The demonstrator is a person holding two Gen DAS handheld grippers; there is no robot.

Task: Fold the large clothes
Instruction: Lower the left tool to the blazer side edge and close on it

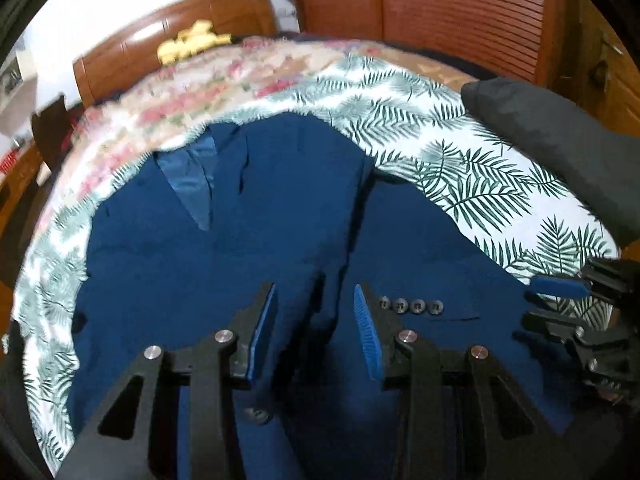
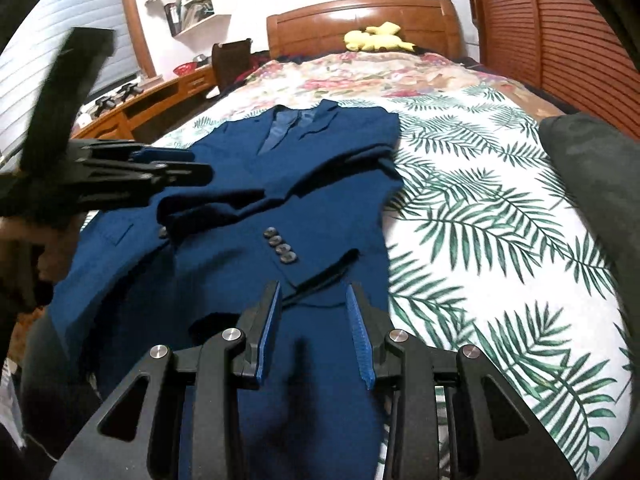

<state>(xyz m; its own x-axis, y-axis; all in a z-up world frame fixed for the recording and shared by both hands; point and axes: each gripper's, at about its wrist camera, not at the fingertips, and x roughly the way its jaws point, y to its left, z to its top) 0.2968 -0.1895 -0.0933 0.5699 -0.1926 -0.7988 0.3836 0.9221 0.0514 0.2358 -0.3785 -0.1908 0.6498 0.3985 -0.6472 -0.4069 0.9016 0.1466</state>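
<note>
On the bed [image 2: 500,220] lay the blazer [image 2: 248,208], sleeve folded across. I held both grippers, left [image 1: 316,320] and right [image 2: 314,316], over it, fingers apart and gripping nothing.

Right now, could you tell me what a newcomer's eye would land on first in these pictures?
First, the navy blazer spread flat on the palm-leaf bedsheet, collar toward the wooden headboard, with four grey sleeve buttons near its middle. Next, the left hand-held gripper and right hand-held gripper, both open just above the fabric. A yellow plush toy sits by the headboard.
</note>
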